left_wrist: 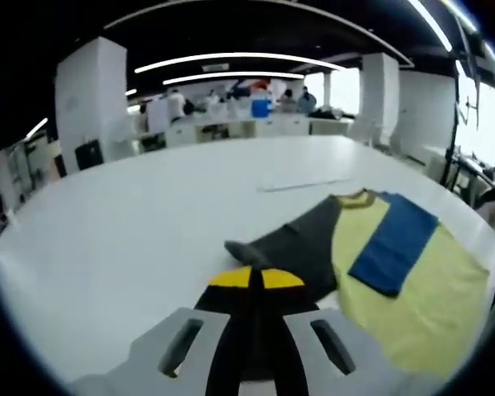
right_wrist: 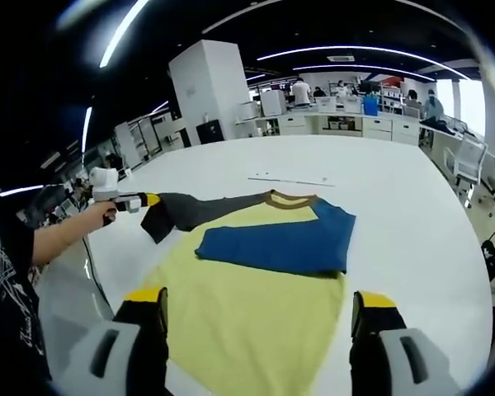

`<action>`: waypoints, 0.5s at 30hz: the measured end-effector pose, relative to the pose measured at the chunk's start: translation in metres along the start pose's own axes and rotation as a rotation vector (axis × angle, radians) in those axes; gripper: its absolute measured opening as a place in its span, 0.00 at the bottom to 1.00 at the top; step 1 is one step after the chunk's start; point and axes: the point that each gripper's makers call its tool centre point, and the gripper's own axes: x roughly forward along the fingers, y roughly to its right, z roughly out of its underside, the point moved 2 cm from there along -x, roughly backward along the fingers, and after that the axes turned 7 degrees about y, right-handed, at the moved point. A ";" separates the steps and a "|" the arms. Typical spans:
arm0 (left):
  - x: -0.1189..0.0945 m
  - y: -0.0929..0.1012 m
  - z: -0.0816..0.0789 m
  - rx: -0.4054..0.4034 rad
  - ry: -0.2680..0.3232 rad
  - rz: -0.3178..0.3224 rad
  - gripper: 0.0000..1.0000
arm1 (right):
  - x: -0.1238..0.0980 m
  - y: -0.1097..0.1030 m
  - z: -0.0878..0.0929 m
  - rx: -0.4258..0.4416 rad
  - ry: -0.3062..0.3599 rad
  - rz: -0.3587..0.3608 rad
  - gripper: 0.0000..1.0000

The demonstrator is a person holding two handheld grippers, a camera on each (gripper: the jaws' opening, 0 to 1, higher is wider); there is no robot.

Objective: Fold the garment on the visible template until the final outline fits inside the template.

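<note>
Lying on table: a yellow T-shirt (right_wrist: 247,305) spread flat on the white table (right_wrist: 396,190), neck at the far end, hem at the near edge by the right gripper.
Collar: brownish neck band (right_wrist: 290,198), far end of the shirt, facing the open tabletop.
Blue sleeve: blue sleeve (right_wrist: 276,235) folded inward and lying across the yellow chest, its cuff end toward the left in the right gripper view.
Grey sleeve: dark grey sleeve (left_wrist: 301,243) stretched out sideways from the shoulder, off the yellow body, flat on the table.
Left gripper: left gripper (left_wrist: 256,279) jaws pressed together, yellow tips touching, pinched on the cuff end of the grey sleeve; in the right gripper view it appears at the left (right_wrist: 148,200), held by a person's hand (right_wrist: 99,210), bare forearm and dark printed sleeve at the view's near left.
Right gripper: right gripper (right_wrist: 260,304) jaws spread wide apart over the near hem area of the shirt, yellow cloth between them, nothing clamped.
Table marking: thin pale line (right_wrist: 285,179) on the tabletop, just beyond the collar; cannot tell whether it belongs to the template.
Background: office room, white pillar (right_wrist: 206,91), desks and people at the far side, ceiling strip lights.
</note>
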 end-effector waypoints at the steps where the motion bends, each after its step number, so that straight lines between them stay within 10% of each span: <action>1: 0.002 0.002 -0.003 -0.001 0.004 0.002 0.00 | 0.000 0.000 0.000 -0.001 0.000 0.000 0.92; 15: 0.031 0.064 -0.029 0.004 0.052 0.113 0.00 | 0.001 -0.003 0.009 0.004 -0.012 -0.012 0.92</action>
